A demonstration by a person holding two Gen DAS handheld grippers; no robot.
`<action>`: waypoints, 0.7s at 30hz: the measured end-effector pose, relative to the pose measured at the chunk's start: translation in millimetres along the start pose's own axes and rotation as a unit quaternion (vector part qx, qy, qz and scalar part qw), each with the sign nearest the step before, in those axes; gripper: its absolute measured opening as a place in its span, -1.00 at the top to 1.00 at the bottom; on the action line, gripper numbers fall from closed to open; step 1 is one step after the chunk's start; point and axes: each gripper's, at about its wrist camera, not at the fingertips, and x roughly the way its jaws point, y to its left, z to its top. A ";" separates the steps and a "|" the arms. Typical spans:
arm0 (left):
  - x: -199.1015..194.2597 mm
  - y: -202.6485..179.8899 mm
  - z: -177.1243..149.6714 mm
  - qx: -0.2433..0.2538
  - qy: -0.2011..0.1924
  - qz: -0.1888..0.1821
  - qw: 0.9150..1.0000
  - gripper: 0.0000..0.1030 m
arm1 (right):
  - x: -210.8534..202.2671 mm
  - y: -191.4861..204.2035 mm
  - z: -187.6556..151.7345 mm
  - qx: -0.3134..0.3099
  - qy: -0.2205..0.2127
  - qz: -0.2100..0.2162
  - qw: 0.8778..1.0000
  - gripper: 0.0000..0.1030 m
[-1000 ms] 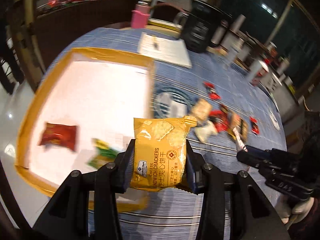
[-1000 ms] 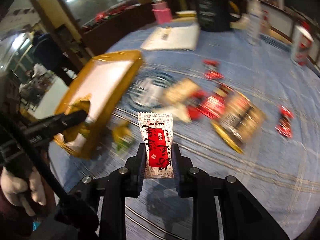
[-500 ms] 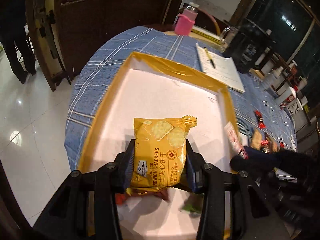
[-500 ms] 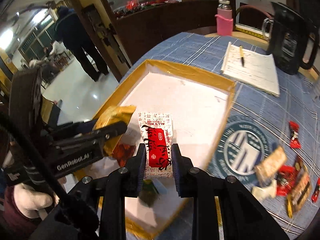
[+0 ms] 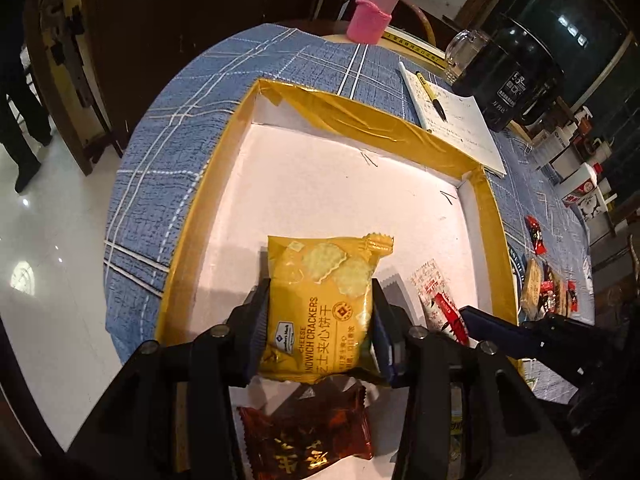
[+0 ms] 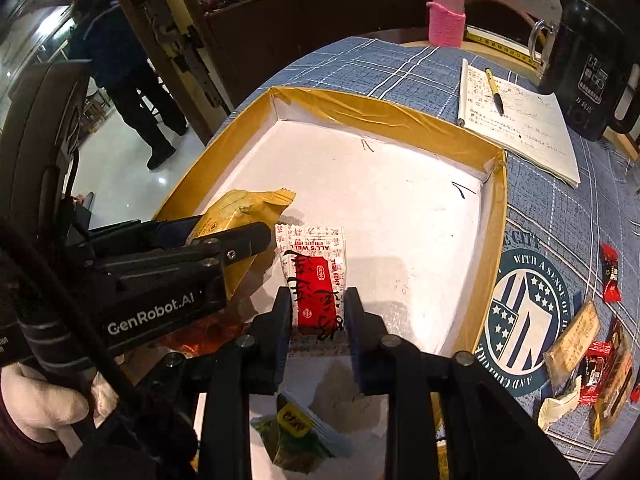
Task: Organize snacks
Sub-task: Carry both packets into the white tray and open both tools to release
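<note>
Both grippers have come in over the tray since a second ago, when they were above the blue cloth and the loose snacks; those snacks now lie well off to the right of the tools.

Beneath both tools spreads a round table (image 5: 172,184) under a blue plaid cloth. On it sits the shallow tray (image 5: 492,240), white inside with yellow taped walls, which reaches forward from the grippers and fills most of both views.

Far ahead and to the right of the tools stands a black kettle (image 5: 516,68), with a white notepad (image 6: 520,120) just in front of it and a pen (image 6: 494,90) lying on the pad. A bottle in a pink sleeve (image 5: 372,20) stands at the table's far edge.

The left gripper (image 5: 320,312) is clamped on a yellow cheese cracker pack (image 5: 320,300), held upright above the tray's near part. Directly below it, on the tray floor, lies a dark red snack packet (image 5: 308,436).

The right gripper (image 6: 318,312) is closed around a white and red sachet (image 6: 316,280), also upright over the tray floor, just to the right of the left tool. Under its fingers, near the tray's front edge, lies a green snack packet (image 6: 296,440).

A gloved hand (image 6: 44,404) grasps the left tool's handle, seen at the lower left of the right wrist view.

To the right of the tray, small snacks (image 6: 588,356) lie in a loose cluster on the cloth, beside a round printed emblem (image 6: 524,316).
</note>
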 end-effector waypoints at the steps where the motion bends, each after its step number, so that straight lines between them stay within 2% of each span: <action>1: 0.9 1.0 0.8 -0.006 0.004 -0.007 1.000 0.04 | -0.4 -1.2 0.2 0.002 -0.004 0.000 1.000 0.42; 4: -1.6 0.9 1.6 -0.017 0.008 -0.017 1.000 -0.02 | -3.2 -3.2 0.8 0.009 -0.010 0.007 1.000 0.24; 9: -19.0 -2.8 0.1 -0.023 -0.010 -0.013 1.000 -0.04 | -16.9 -7.5 -0.5 0.016 -0.026 0.023 0.999 0.23; 14: -45.6 -12.3 -11.6 -0.044 -0.036 -0.011 0.998 -0.15 | -41.9 -18.2 -8.5 0.028 -0.048 0.040 0.998 0.23; 21: -74.1 -39.4 -44.2 -0.089 -0.054 0.004 0.995 -0.30 | -79.0 -61.2 -37.5 0.065 -0.068 0.062 0.994 0.22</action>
